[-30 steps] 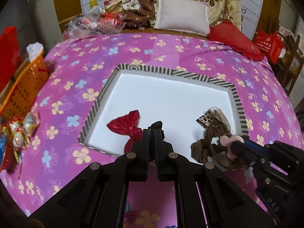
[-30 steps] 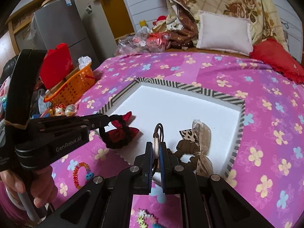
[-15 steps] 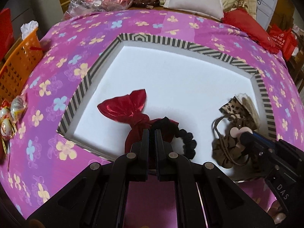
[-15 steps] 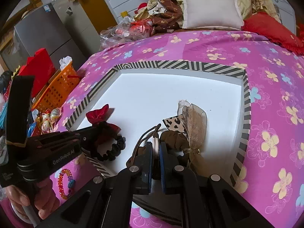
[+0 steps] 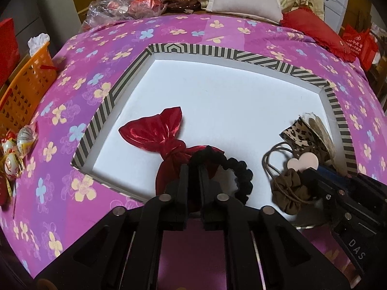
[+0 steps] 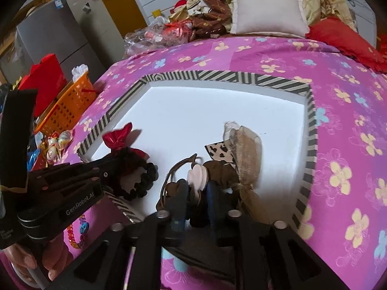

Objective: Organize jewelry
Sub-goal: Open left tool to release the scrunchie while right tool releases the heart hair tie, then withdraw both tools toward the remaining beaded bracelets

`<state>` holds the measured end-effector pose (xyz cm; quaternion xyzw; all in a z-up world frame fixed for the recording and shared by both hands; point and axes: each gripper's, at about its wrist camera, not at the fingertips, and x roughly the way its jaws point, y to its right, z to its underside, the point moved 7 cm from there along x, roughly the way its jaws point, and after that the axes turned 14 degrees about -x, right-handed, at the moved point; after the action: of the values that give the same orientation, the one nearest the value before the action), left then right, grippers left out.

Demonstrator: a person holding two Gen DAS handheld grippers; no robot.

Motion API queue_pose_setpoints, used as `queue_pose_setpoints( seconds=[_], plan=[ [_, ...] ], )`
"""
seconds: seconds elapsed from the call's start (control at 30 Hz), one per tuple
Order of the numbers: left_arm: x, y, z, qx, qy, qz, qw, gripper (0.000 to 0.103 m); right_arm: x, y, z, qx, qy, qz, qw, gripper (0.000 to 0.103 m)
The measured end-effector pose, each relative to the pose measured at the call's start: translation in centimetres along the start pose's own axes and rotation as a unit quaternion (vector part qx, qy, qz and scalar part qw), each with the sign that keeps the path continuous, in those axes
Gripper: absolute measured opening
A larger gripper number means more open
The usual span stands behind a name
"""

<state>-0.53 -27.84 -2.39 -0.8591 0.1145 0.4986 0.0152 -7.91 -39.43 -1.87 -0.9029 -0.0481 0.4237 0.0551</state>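
Observation:
A shallow white tray with a striped rim lies on the pink flowered bedspread; it also shows in the right wrist view. My left gripper is shut on a black scrunchie with a red satin bow, which rests on the tray's near left part. My right gripper is slightly parted around a brown hair tie with a pink heart charm, low over the tray. A leopard-print and tan gauze bow lies beside it.
An orange basket stands off the bed's left edge, with wrapped sweets nearby. A beaded bracelet lies on the bedspread in front of the tray. Pillows and clutter sit at the far end.
Both grippers have come down and forward into the tray with their hair ties. The red bow and scrunchie now rest on the tray floor. The right jaws have parted a little.

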Motion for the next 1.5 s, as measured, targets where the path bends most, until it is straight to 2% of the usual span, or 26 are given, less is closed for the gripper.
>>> queue_pose_setpoints(
  seconds=[0.03, 0.1, 0.13, 0.2, 0.27, 0.37, 0.47, 0.5, 0.53, 0.6, 0.63, 1.07, 1.13, 1.2, 1.33, 1.5],
  plan=[
    [-0.2, 0.0, 0.1, 0.0, 0.001, 0.001, 1.0, 0.025, -0.6, 0.0, 0.0, 0.001, 0.006, 0.002, 1.0, 0.031],
    [-0.8, 0.0, 0.1, -0.001, 0.009, 0.007, 0.9999, 0.04, -1.3, 0.0, -0.1, -0.001, 0.015, 0.007, 1.0, 0.034],
    [-1.1, 0.0, 0.1, -0.002, 0.014, 0.008, 0.9999, 0.046, -1.8, 0.0, -0.1, -0.004, 0.017, 0.013, 1.0, 0.034],
    [-1.9, -0.1, 0.2, 0.0, 0.023, 0.007, 0.9997, 0.051, -2.7, -0.2, -0.1, -0.011, 0.02, 0.022, 0.999, 0.034],
    [-2.7, 0.0, 0.3, 0.001, 0.029, 0.01, 0.9995, 0.051, -4.0, -0.5, 0.1, -0.016, 0.027, 0.028, 0.999, 0.034],
    [-4.4, -0.2, 0.6, 0.009, 0.049, 0.008, 0.9987, 0.051, -5.7, -1.0, 0.6, -0.018, 0.034, 0.034, 0.999, 0.042],
    [-6.2, -0.8, 1.3, 0.007, 0.063, 0.01, 0.9979, 0.053, -7.7, -1.8, 1.5, -0.023, 0.044, 0.047, 0.998, 0.043],
    [-6.7, -0.9, 1.6, 0.006, 0.066, 0.012, 0.9977, 0.056, -8.2, -2.1, 1.9, -0.024, 0.046, 0.049, 0.997, 0.046],
    [-7.1, -1.1, 1.8, 0.005, 0.069, 0.012, 0.9975, 0.059, -8.7, -2.4, 2.2, -0.024, 0.047, 0.05, 0.997, 0.049],
    [-8.3, -1.3, 2.7, 0.007, 0.078, 0.011, 0.9969, 0.06, -9.4, -2.9, 2.8, -0.023, 0.049, 0.051, 0.997, 0.065],
    [-8.7, -1.3, 3.0, 0.01, 0.081, 0.011, 0.9966, 0.06, -10.0, -3.2, 3.3, -0.024, 0.053, 0.053, 0.997, 0.067],
    [-14.4, -3.2, 7.7, 0.0, 0.105, 0.023, 0.9942, 0.06, -13.4, -6.8, 6.9, -0.035, 0.062, 0.062, 0.996, 0.069],
    [-15.0, -3.8, 8.4, -0.003, 0.104, 0.027, 0.9942, 0.06, -13.9, -7.1, 7.6, -0.035, 0.061, 0.062, 0.996, 0.072],
    [-15.4, -4.7, 9.1, -0.009, 0.099, 0.033, 0.9945, 0.06, -14.3, -7.2, 8.3, -0.038, 0.059, 0.07, 0.995, 0.083],
    [-15.3, -6.6, 10.9, -0.024, 0.072, 0.045, 0.9961, 0.061, -14.8, -6.9, 9.9, -0.046, 0.054, 0.088, 0.994, 0.084],
    [-14.4, -8.4, 13.3, -0.028, 0.051, 0.043, 0.9973, 0.062, -14.2, -5.7, 12.2, -0.05, 0.031, 0.106, 0.993, 0.084]
  ],
)
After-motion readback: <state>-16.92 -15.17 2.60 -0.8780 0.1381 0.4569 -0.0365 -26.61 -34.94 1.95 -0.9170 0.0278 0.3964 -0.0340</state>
